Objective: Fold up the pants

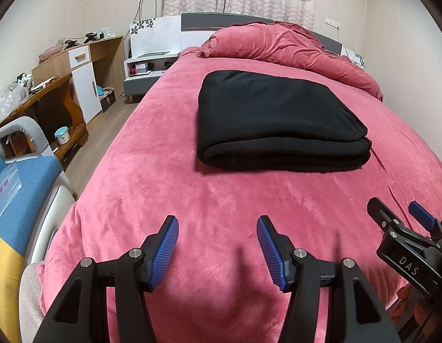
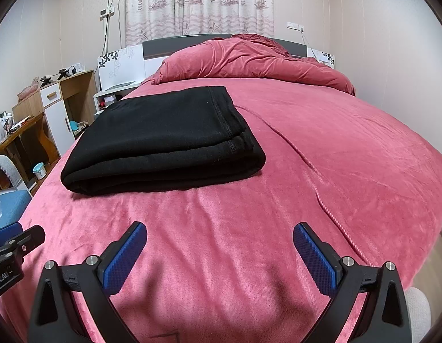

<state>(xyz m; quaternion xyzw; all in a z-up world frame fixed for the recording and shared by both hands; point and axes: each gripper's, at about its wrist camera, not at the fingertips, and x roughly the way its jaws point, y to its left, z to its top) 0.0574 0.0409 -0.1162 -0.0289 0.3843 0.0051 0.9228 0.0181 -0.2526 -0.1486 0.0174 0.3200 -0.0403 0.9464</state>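
Folded black fleece pants [image 1: 278, 120]: soft, limp, thick; take by stacked hem corner. Left gripper [image 1: 217, 250] and right gripper [image 2: 220, 260] open, empty.

Folded black fleece pants [image 1: 278, 120] centre frame on pink plush bed cover [image 1: 169, 188], bunched red duvet [image 1: 292, 45] behind, wooden desk [image 1: 49, 91] far left

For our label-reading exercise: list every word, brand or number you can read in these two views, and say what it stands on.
"DAS": on the right tool, seen from the left wrist.
"obot.AI": cut off at the frame edge, on the left tool, seen from the right wrist.
Red characters on the plastic packet on the blue seat: too blurred to read.
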